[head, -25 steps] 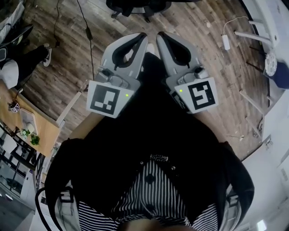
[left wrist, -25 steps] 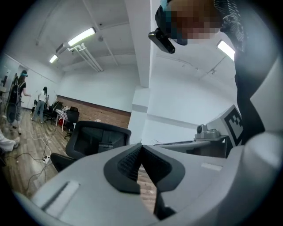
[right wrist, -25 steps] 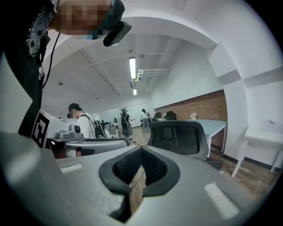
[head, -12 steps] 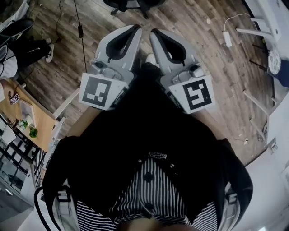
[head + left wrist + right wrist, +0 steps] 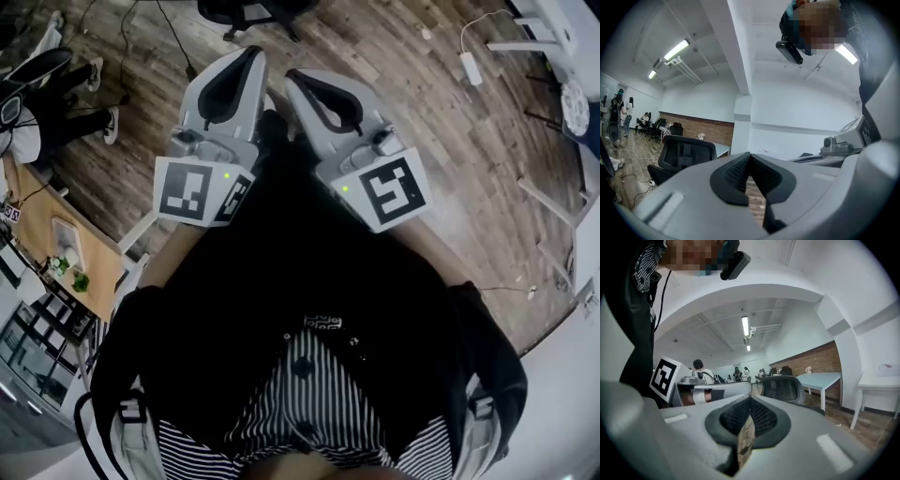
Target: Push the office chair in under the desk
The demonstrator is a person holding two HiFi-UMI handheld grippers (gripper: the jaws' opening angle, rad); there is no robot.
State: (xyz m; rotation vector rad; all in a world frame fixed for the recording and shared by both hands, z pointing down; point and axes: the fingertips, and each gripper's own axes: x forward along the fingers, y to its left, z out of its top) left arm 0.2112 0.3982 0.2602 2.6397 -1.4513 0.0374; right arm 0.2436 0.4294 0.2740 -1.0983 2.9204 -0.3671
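Observation:
A black office chair stands ahead: its back (image 5: 686, 157) shows in the left gripper view, grey-looking (image 5: 783, 387) in the right gripper view, and only its wheeled base (image 5: 253, 9) at the top of the head view. A pale blue desk (image 5: 824, 378) stands just behind it; its top (image 5: 723, 149) peeks past the chair back. My left gripper (image 5: 251, 52) and right gripper (image 5: 292, 75) are held side by side at waist height, both shut and empty, pointing toward the chair and well short of it.
Wood plank floor with cables (image 5: 173, 37) and a white power strip (image 5: 469, 67). A wooden desk (image 5: 37, 234) and a seated person's legs (image 5: 66, 117) are at the left. White furniture (image 5: 553, 37) lines the right. People stand far back (image 5: 698, 369).
Both grippers have drifted up and to the left in the head view, and the floor has slid by beneath them. Their jaws stayed shut.

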